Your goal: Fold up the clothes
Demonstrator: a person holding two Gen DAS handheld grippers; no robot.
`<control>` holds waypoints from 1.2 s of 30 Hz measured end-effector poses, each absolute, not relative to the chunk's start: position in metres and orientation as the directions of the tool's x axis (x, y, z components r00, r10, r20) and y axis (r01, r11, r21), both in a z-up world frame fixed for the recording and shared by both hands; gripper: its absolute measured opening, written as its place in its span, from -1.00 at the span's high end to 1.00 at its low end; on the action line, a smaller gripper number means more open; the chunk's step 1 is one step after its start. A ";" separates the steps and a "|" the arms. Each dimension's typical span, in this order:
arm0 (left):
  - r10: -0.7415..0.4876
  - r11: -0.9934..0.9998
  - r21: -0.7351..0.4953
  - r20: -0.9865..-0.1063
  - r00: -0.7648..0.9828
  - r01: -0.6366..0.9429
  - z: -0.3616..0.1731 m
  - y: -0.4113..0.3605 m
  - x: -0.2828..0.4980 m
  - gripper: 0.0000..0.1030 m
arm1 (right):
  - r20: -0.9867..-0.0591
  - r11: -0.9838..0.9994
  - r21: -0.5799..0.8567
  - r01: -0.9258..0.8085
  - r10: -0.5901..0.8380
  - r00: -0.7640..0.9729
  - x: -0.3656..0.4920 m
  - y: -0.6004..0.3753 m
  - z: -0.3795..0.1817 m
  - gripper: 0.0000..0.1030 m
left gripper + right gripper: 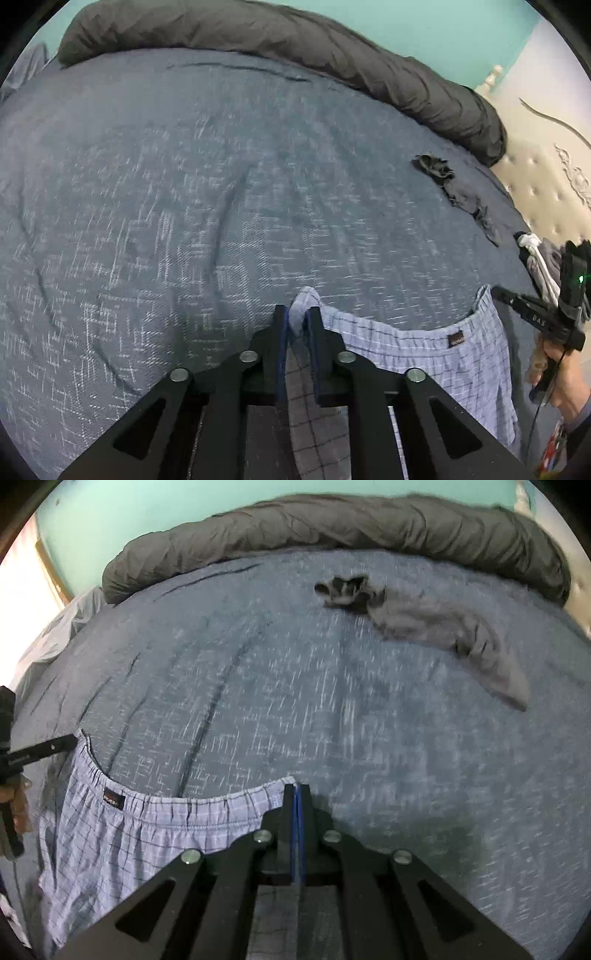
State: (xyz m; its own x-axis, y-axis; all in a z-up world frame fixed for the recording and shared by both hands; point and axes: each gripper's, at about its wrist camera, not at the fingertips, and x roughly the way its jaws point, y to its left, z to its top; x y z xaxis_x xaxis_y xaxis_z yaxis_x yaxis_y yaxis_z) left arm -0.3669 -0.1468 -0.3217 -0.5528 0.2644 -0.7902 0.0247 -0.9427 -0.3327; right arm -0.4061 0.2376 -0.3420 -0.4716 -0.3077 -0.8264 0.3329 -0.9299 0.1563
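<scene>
Light blue checked boxer shorts (424,347) with an elastic waistband and a dark label hang stretched between my two grippers above the bed. My left gripper (297,317) is shut on one end of the waistband; a fold of cloth pokes up between its fingers. My right gripper (295,790) is shut on the other end of the shorts (129,830), pads pressed together with cloth hanging below. Each gripper shows in the other's view: the right gripper (496,291) at the right edge, the left gripper (74,740) at the left edge, each held in a hand.
A blue-grey patterned bedspread (184,184) covers the bed. A rolled dark grey duvet (295,40) lies along the far edge. A crumpled grey garment (443,627) lies further out on the bed. More clothes (539,258) are piled near a beige tufted headboard (546,184).
</scene>
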 end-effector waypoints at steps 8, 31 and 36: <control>0.265 -0.947 -0.321 -0.791 -0.551 0.005 -0.315 -0.151 -0.362 0.31 | -0.820 -0.938 0.230 0.259 -0.331 -0.468 -0.404 0.260 -0.343 0.48; 0.318 -0.939 -0.330 -0.729 -0.606 -0.096 -0.275 -0.130 -0.344 0.86 | -0.726 -0.890 0.227 0.396 -0.426 -0.541 -0.375 0.246 -0.297 0.92; 0.316 -0.941 -0.315 -0.698 -0.643 -0.120 -0.227 -0.127 -0.314 0.86 | -0.654 -0.867 0.231 0.442 -0.475 -0.589 -0.351 0.246 -0.244 0.92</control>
State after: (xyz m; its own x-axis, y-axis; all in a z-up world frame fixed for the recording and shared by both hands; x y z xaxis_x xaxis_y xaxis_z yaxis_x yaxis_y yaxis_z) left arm -0.3140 -0.1273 -0.2275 -0.6429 0.3156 -0.6979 -0.1203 -0.9415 -0.3149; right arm -0.3506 0.2455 -0.2445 -0.5886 -0.4750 -0.6542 0.4423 -0.8665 0.2312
